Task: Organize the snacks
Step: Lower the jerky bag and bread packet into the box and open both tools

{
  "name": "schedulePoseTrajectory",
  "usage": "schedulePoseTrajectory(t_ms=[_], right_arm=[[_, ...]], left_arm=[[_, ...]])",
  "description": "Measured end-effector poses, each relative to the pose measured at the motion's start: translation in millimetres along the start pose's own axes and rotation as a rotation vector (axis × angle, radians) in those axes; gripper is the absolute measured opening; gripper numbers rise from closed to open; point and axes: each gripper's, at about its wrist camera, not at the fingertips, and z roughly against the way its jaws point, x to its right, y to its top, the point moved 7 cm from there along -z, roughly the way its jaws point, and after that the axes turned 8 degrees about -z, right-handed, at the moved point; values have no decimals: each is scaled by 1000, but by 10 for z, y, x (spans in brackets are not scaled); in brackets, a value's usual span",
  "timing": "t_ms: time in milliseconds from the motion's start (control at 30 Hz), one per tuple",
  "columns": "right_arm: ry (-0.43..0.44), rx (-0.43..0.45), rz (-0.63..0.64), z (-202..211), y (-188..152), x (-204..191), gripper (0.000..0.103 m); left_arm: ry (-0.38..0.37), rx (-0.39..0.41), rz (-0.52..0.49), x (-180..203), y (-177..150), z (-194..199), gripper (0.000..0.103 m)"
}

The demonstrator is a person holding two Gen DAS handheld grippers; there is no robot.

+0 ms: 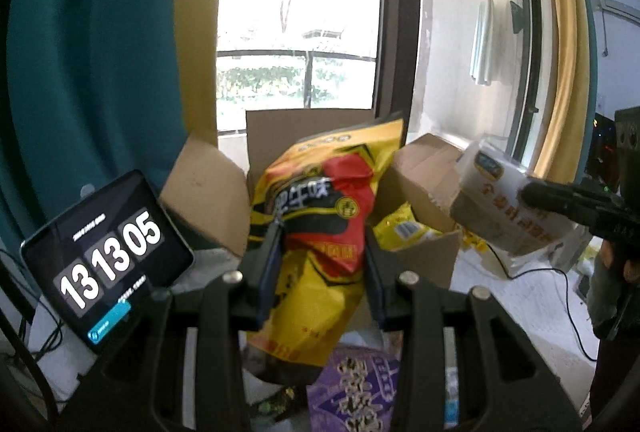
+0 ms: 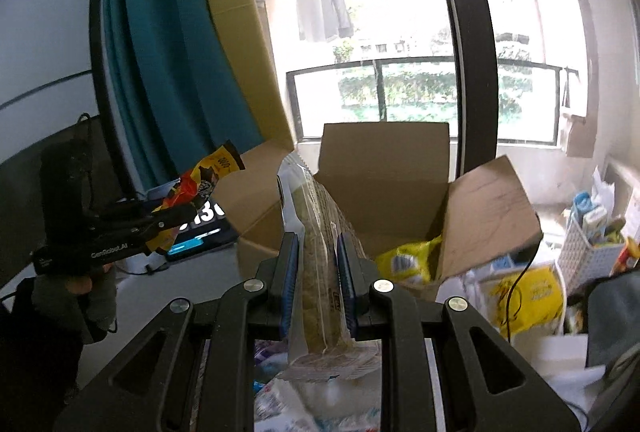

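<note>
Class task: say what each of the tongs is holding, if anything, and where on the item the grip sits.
Left tongs grip a yellow snack bag across its middle. Right tongs pinch a clear packet edge-on, around its lower half.

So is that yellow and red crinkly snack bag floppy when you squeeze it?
Probably: the yellow and red crinkly snack bag creases and buckles between the left hand-held gripper pads. It looks puffy, so likely light, and its glossy film may slip.

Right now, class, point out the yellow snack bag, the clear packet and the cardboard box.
yellow snack bag (image 1: pixel 320 208), left wrist view, red middle panel.
clear packet (image 2: pixel 316 264), right wrist view, between the pads.
cardboard box (image 2: pixel 384 152), right wrist view, back flap.
</note>
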Motion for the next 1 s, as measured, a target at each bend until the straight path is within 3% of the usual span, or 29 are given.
schedulePoseTrajectory(t_ms=[300,767,900,1000], right_arm=[[-79,33,24,-372,224,120,22],[-177,47,73,-1027,465,277,22],[-228,52,91,-1248,546,368,22],[-250,51,58,-1438,583,482,22]], left_arm=[[18,-1,-26,-55,165,-358,39],[40,-53,13,-260,255,-1048,39],[22,-74,5,-213,303,-1206,41],[20,-90,33,-250,346,-1359,49]])
